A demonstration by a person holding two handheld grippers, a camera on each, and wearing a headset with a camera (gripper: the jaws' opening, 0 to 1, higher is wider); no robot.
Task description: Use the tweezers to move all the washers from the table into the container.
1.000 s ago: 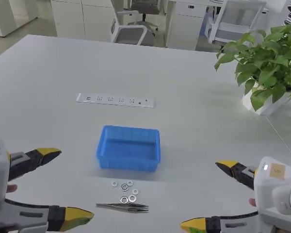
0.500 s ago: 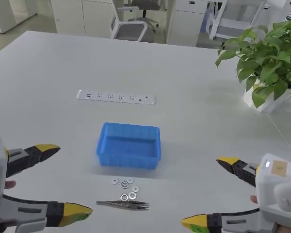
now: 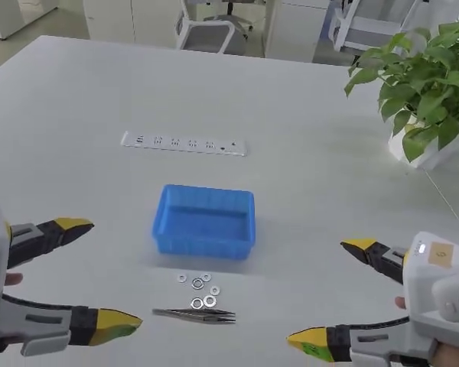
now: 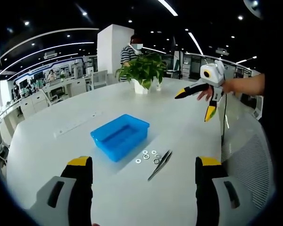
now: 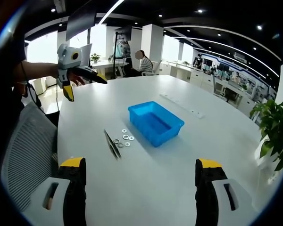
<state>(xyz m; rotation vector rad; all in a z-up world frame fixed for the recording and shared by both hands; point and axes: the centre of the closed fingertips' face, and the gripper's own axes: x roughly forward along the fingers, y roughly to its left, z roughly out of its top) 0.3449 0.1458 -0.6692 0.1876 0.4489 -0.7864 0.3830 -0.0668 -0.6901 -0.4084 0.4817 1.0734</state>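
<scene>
Left gripper [image 3: 109, 273] and right gripper [image 3: 321, 290] gape, tweezers [image 3: 195, 313] beside washers [image 3: 199, 289]

left gripper [image 3: 116, 273]: low at left of head view, fingers [image 3: 70, 226] spread wide apart, yellow tips pointing inward | right gripper [image 3: 315, 290]: low at right, likewise spread wide, tips pointing inward | both level, well apart, angled toward each other | hand [image 4: 233, 87]: wrapped around right gripper's body, forearm extended

an open-plan office: rows of desks [image 4: 42, 92], swivel chairs [image 3: 206, 34], ceiling strip lights [image 4: 170, 7].
</scene>
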